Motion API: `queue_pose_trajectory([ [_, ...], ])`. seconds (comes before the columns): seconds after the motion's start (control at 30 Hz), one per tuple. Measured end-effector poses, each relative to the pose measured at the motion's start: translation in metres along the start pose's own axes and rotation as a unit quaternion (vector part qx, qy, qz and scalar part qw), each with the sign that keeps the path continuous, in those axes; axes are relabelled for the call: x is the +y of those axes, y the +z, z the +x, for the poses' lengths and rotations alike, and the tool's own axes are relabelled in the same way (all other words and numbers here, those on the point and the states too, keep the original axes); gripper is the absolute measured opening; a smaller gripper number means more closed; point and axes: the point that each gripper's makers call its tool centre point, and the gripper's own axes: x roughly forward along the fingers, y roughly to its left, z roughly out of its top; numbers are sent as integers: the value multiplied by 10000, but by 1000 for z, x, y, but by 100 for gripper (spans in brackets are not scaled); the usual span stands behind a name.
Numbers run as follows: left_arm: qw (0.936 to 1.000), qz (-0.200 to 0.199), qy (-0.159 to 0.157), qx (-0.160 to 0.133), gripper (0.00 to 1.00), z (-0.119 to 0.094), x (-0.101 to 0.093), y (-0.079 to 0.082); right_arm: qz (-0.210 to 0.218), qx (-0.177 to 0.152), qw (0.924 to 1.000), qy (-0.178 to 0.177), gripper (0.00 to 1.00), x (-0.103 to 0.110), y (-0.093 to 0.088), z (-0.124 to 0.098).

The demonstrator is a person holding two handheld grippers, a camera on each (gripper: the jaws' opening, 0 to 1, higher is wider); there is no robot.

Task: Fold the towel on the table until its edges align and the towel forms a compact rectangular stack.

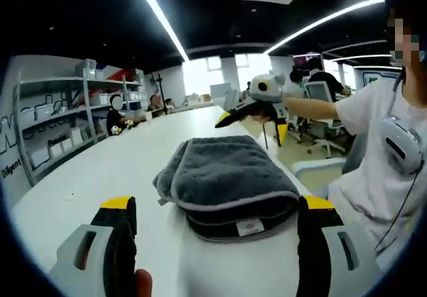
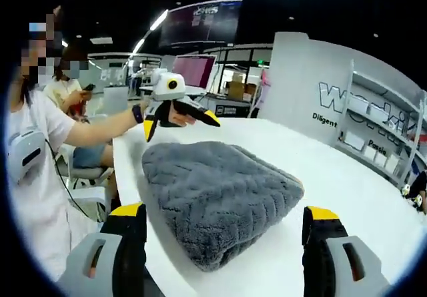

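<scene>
With both the left gripper [image 1: 217,227] and right gripper [image 2: 227,240] held wide and empty, the folded towel [image 1: 227,177] lying just ahead could be unsettled by any careless nudge.

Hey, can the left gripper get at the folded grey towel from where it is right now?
Probably yes. The left gripper stands open with the towel lying straight ahead between its jaws on the white table, nothing in between. The right gripper is held up beyond the towel.

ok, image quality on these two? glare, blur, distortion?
Left gripper view: strong fisheye bend, ceiling light strips blown out, towel sharp and evenly lit, soft shadow under its front edge on the table. Right gripper view: same bend, towel pile texture crisp, window area behind the left gripper bright, far shelving slightly soft.
</scene>
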Motion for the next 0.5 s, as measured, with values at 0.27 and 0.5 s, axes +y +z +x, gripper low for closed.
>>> queue_pose_trajectory([
  [0.27,9992,68,11,388,99,5,-2,-15,19,81,9999,100,99,9,6,5],
  [0.5,9982,57,111,587,99,4,4,-23,27,-32,9997,237,99,20,23,18],
])
